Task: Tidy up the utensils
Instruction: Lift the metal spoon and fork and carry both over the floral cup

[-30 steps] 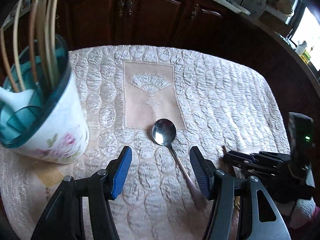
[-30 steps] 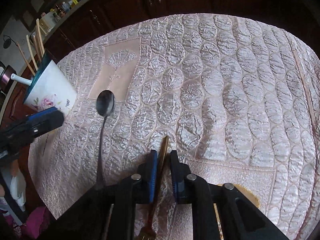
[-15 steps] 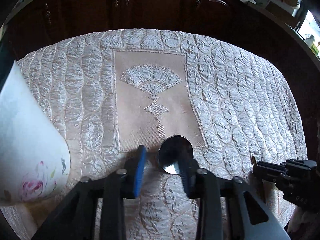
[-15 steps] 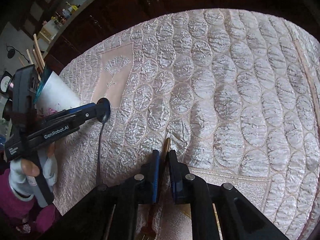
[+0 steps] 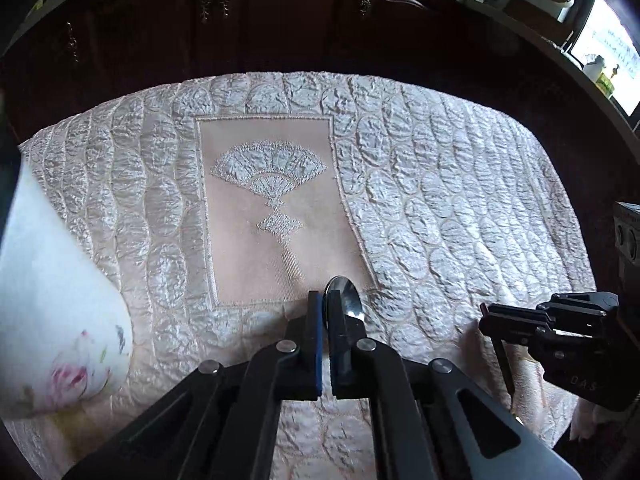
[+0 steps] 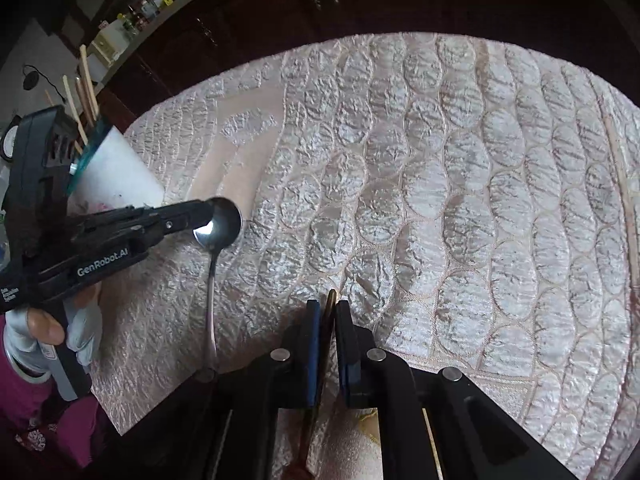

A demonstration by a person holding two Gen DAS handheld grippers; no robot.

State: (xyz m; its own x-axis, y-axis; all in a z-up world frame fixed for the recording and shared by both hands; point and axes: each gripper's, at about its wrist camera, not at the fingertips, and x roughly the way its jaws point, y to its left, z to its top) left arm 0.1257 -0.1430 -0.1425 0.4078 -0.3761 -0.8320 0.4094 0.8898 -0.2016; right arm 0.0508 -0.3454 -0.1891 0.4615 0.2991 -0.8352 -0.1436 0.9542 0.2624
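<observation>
A silver spoon (image 5: 350, 300) lies on the quilted pink cloth (image 5: 440, 208), bowl towards the embroidered fan panel. My left gripper (image 5: 326, 308) has its jaws closing tight on the edge of the bowl, pads pressing it. The right wrist view shows the same grip, with the left gripper (image 6: 204, 214) on the spoon (image 6: 220, 224) and the handle trailing towards me. My right gripper (image 6: 328, 312) is shut on the handle of a gold fork (image 6: 330, 298), whose tip pokes out past the pads. The right gripper (image 5: 490, 316) also shows low at the right of the left wrist view.
A white flowered utensil cup (image 5: 48, 300) stands at the left; in the right wrist view the cup (image 6: 116, 172) holds wooden chopsticks (image 6: 84, 92). A gloved hand (image 6: 76, 332) holds the left gripper. Dark wooden cabinets (image 5: 280, 20) rise beyond the cloth's far edge.
My left gripper moved forward and down over the spoon and went from wide open to shut on its bowl. The right gripper kept its hold on the gold fork and shifted slightly.
</observation>
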